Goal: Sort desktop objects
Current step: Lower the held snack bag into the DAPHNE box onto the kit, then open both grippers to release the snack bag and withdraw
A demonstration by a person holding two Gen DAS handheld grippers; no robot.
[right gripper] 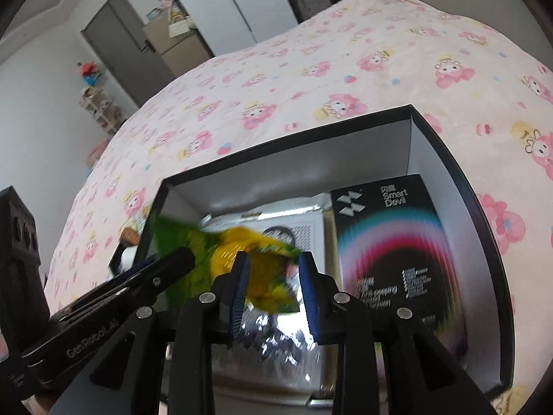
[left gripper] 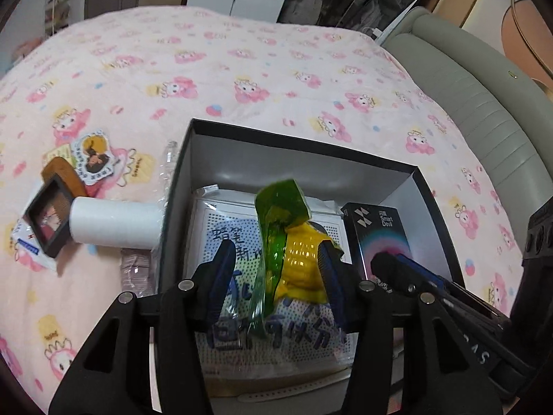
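Note:
A black box with a white inside [left gripper: 293, 145] [right gripper: 276, 145] lies open on a pink cartoon-print blanket. In it are a white dotted packet with blue writing [left gripper: 228, 228] [right gripper: 304, 228] and a black "Smart Devil" box [left gripper: 380, 235] [right gripper: 387, 242]. A green and yellow crinkly packet [left gripper: 280, 228] [right gripper: 242, 252] hangs over the box, motion-blurred in the right wrist view. My left gripper [left gripper: 276, 269] is open around it; the packet leans on its right finger only. My right gripper [right gripper: 274, 283] is open just beside, with the packet's yellow end between its pads.
Left of the box on the blanket lie a white roll [left gripper: 114, 223], a dark square frame [left gripper: 48, 221], a brown object [left gripper: 60, 173], a round sticker [left gripper: 91, 155] and a clear wrapped pack [left gripper: 136, 269]. A grey padded headboard [left gripper: 484, 103] curves along the right.

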